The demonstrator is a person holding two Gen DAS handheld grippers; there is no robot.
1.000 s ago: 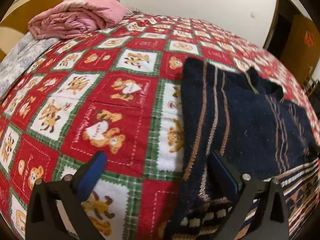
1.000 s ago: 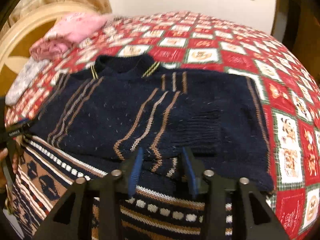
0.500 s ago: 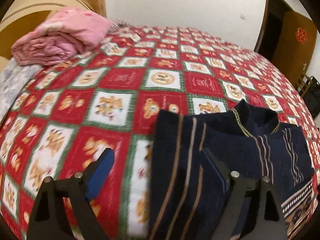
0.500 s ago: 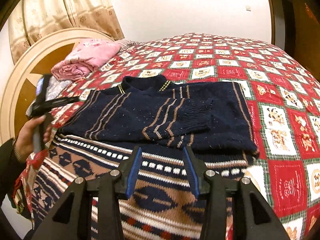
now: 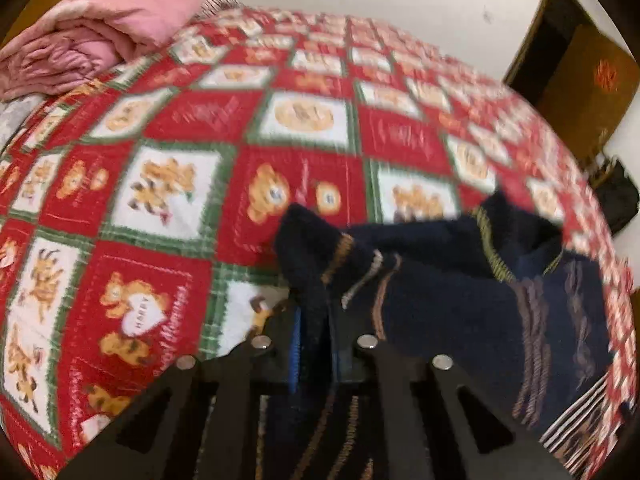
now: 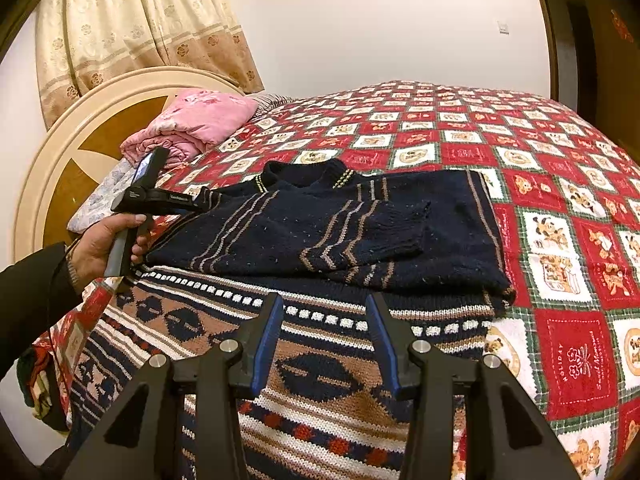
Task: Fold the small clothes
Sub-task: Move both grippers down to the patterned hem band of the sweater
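The navy sweater [image 6: 320, 224] lay flat on the bed's teddy-bear quilt [image 6: 568, 236], its collar toward the wooden headboard [image 6: 64, 160] and one sleeve folded across its chest. Its patterned hem band ran toward the near edge of the bed, under the right tongs [image 6: 326, 340]. Those tongs hung above the hem with their blue-padded jaws parted and nothing between them, touching no cloth.

The left tongs [image 5: 316, 344] had just been closing, and in the left wrist view their jaws stood clenched on a bunched fold of the sweater's shoulder edge, which rose in a peak above the quilt just ahead of the pads. From the right wrist view, a hand [image 6: 104, 248] in a dark sleeve held that tool's handle at the sweater's left shoulder, on the side nearer the headboard.

A folded pink blanket [image 6: 192, 124] sat on the quilt beyond the sweater's collar, close to the headboard, well apart from the sweater. The left wrist view was blurred
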